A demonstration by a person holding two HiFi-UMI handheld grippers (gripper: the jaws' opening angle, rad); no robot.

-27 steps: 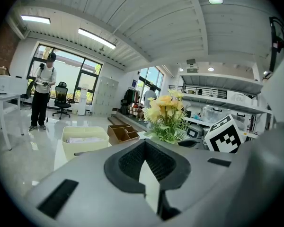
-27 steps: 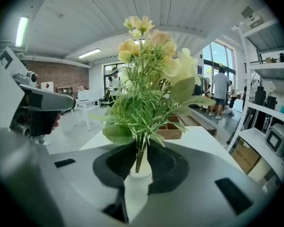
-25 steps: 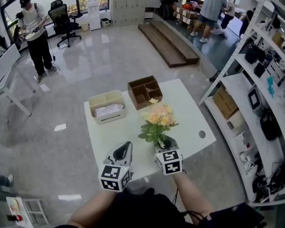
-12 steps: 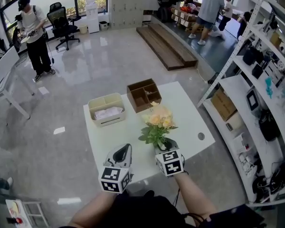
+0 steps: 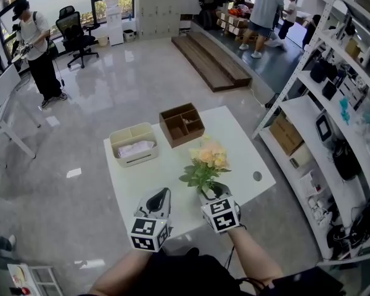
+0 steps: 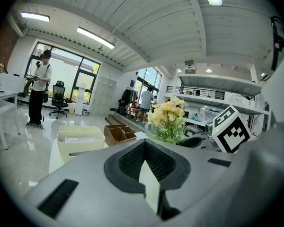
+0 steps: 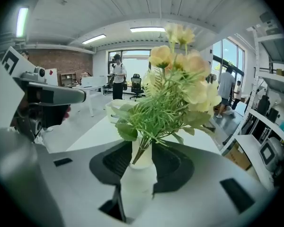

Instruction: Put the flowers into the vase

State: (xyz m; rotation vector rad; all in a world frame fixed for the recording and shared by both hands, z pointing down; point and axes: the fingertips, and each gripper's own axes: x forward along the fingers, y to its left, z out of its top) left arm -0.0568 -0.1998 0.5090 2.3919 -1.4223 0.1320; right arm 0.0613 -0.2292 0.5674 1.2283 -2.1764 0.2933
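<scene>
Flowers (image 5: 209, 156): 1 yellow bunch w/ green leaves, already standing in the 1 white vase (image 7: 135, 183) near the front edge of the worktop (image 5: 246, 147). Right hand-held gripper (image 5: 213, 191) has the vase btwn its jaws, which have just been spreading; the pads look clear of it. Left hand-held gripper (image 5: 159, 197) is pressed together, empty. Further back: 1 cream box (image 5: 134, 144) and 1 brown divided box (image 5: 181, 123).

The left forearm (image 5: 120, 269) and right forearm (image 5: 254, 256) reach forward over the near edge of the square white table (image 5: 135, 184). The grey left gripper (image 5: 161, 194) points almost level above that edge, empty, its jaw tips together. The grey right gripper (image 5: 211, 192) tilts down toward the table. Its jaws have just been opening, and a slim white vase (image 7: 141, 174) stands between them.
</scene>
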